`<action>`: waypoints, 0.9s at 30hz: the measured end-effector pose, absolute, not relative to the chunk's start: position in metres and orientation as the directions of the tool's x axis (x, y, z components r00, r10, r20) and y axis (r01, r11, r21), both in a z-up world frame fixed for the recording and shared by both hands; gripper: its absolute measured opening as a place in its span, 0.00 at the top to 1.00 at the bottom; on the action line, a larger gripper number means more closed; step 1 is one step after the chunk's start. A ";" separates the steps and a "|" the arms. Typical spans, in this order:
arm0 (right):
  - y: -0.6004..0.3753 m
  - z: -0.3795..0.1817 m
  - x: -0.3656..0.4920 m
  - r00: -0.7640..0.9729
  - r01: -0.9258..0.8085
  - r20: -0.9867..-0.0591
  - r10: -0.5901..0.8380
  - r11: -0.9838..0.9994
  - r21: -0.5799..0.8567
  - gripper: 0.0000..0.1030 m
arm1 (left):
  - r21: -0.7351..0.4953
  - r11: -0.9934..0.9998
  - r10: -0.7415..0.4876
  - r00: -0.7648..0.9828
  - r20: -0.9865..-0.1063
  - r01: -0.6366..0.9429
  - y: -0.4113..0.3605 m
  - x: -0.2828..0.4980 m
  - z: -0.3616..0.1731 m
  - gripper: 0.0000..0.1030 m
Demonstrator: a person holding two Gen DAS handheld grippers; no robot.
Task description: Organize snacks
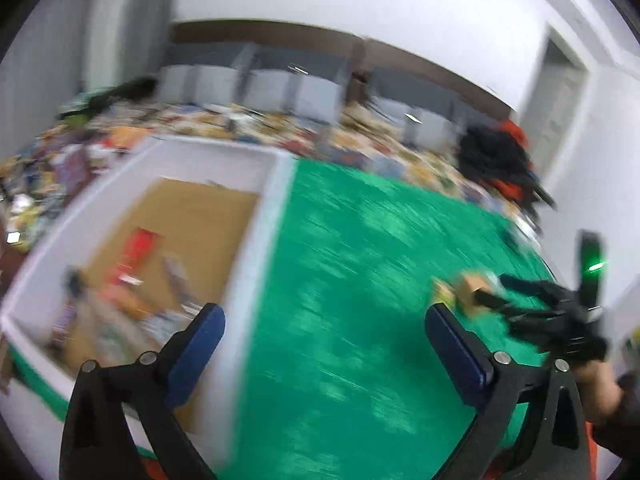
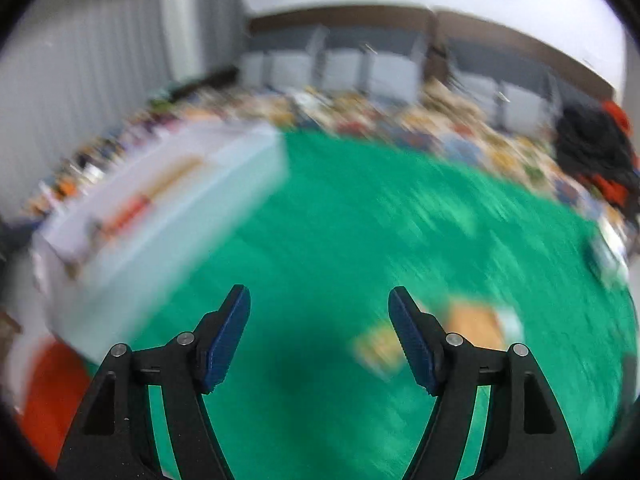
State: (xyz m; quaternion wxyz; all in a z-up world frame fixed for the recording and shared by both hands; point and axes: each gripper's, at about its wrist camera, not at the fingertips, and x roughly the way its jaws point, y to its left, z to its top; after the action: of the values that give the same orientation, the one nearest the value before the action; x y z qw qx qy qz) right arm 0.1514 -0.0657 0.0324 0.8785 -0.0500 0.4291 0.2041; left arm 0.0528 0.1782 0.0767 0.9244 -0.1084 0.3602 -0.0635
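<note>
Both views are motion-blurred. A white box (image 1: 276, 216) with a cardboard floor stands on the left of the green table (image 1: 360, 280) and holds several snack packs, one red (image 1: 136, 252). My left gripper (image 1: 324, 332) is open and empty, its left finger over the box's near corner. My right gripper (image 2: 319, 320) is open and empty above the table; in the left wrist view it appears at the right (image 1: 520, 304). Two small snack packs lie beside its right finger: a yellow one (image 2: 378, 348) and an orange one (image 2: 476, 322). The box also shows in the right wrist view (image 2: 192, 200).
A big pile of assorted snack packs (image 1: 280, 124) covers the surface behind the table. A black and red heap (image 1: 500, 160) sits at the back right. Something orange-red (image 2: 52, 392) lies below the table's left edge.
</note>
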 end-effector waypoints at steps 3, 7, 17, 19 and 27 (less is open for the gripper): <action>-0.130 -0.017 0.127 0.511 -0.296 -0.838 0.192 0.954 0.039 0.27 | -0.239 0.965 -0.249 0.642 -0.725 0.105 0.124 0.064 0.030 0.01; -0.209 -0.056 0.102 0.477 -0.139 -0.876 0.072 0.990 0.006 0.27 | -0.190 0.975 -0.224 0.544 -0.808 0.119 0.081 0.087 -0.030 0.01; -0.258 -0.071 0.118 0.488 -0.033 -0.872 0.032 0.999 0.018 0.27 | -0.079 0.993 -0.111 0.543 -0.832 0.082 0.060 0.139 -0.084 0.01; -0.253 -0.074 0.122 0.487 -0.038 -0.873 0.030 0.999 0.013 0.27 | -0.068 0.993 -0.107 0.532 -0.840 0.092 0.060 0.145 -0.090 0.01; -0.251 -0.085 0.138 0.500 -0.029 -0.865 0.038 0.999 0.027 0.24 | -0.017 0.993 -0.079 0.576 -0.814 0.113 0.061 0.149 -0.096 0.00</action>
State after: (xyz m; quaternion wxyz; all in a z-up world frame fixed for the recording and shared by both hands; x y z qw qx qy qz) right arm 0.1382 -0.2506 -0.0847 0.8661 0.0044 0.4995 0.0194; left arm 0.1487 0.0613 -0.0961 0.8874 0.0186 0.4574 -0.0542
